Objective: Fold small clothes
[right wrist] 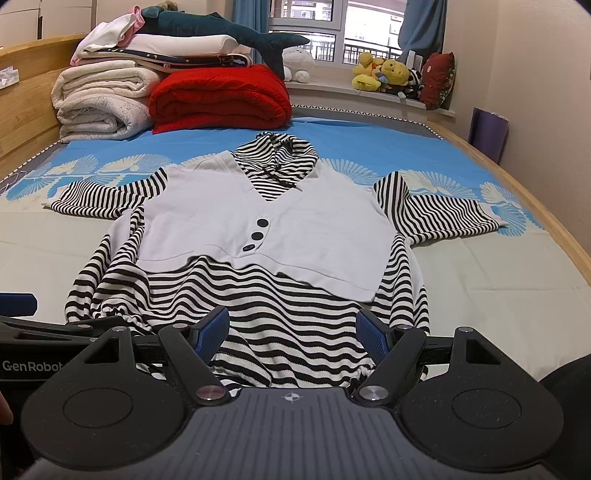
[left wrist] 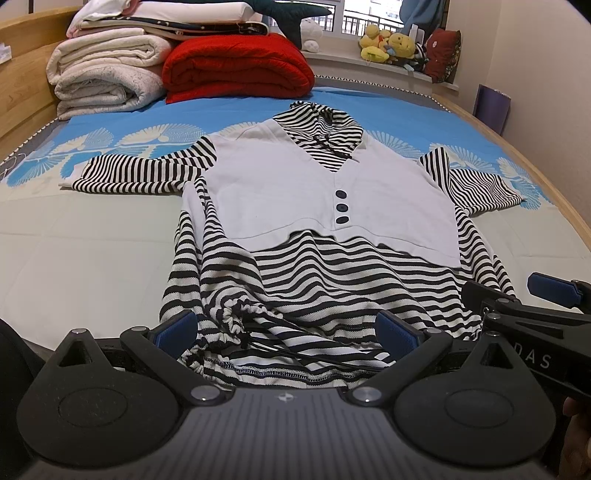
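Note:
A small hooded top (left wrist: pixel 295 184) (right wrist: pixel 266 229) lies face up on the bed, with black-and-white stripes, a white vest panel and three dark buttons. Its sleeves spread left and right, its hood points to the far end, and its drawstring hem (left wrist: pixel 240 332) is bunched at the near edge. My left gripper (left wrist: pixel 288 332) is open over the hem's left part, its blue pads apart on either side of the cloth. My right gripper (right wrist: pixel 293 328) is open over the hem's right part, pressing nothing. Each gripper shows at the edge of the other's view: right gripper (left wrist: pixel 513 295), left gripper's pad (right wrist: pixel 14 302).
Folded white blankets (left wrist: pixel 107 77) and a red blanket (left wrist: pixel 236 66) are stacked at the bed's far left, topped by pillows and a plush shark (right wrist: pixel 207 26). Soft toys (right wrist: pixel 384 74) sit on the window sill. A wooden bed frame (left wrist: pixel 535 177) runs along the right, with a purple bag (right wrist: pixel 487 133) by the wall.

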### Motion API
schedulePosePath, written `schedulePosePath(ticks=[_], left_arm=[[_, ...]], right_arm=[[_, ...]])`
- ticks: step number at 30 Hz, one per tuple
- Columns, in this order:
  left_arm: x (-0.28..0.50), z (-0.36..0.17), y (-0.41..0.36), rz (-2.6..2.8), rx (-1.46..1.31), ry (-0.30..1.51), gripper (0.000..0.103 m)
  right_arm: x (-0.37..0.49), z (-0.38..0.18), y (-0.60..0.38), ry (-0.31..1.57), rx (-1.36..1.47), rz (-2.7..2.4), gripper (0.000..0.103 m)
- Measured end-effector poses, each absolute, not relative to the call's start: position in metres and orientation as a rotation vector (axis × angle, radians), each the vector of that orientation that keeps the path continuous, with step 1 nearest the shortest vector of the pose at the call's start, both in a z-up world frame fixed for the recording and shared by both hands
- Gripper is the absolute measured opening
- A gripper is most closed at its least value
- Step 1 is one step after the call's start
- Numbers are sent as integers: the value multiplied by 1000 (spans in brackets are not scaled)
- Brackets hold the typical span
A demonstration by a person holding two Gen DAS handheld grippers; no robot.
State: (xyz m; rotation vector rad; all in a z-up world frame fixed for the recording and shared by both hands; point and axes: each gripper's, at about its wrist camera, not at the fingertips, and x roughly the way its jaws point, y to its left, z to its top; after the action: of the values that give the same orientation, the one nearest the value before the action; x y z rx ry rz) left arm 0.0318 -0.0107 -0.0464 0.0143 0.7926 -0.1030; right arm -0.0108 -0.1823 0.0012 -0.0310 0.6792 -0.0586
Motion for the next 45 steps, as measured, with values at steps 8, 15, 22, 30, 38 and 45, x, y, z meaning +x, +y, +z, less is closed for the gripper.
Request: schedulePosePath(ticks=[8,15,22,30,38,45], left_arm=[[31,-46,-11,-103,11,793,102],[31,-45,-11,-101,11,795,102],[36,-33,0,-52,-1,761,102],[99,15,30,13,-1,622,91],[226,29,71,33,-12,600,52],[300,-1,120,101,-106,666,52]], right_arm=[[-12,1,-184,674,-26,-65,77],[-12,1,-187,668,-20,-85,77],[-11,3,-189,663,-21,-111,77],[-10,5,-198,651,-6,-146,76],[-8,1,-206,651,16,-157,63],[0,-6,-205,664,-14,-203,63]])
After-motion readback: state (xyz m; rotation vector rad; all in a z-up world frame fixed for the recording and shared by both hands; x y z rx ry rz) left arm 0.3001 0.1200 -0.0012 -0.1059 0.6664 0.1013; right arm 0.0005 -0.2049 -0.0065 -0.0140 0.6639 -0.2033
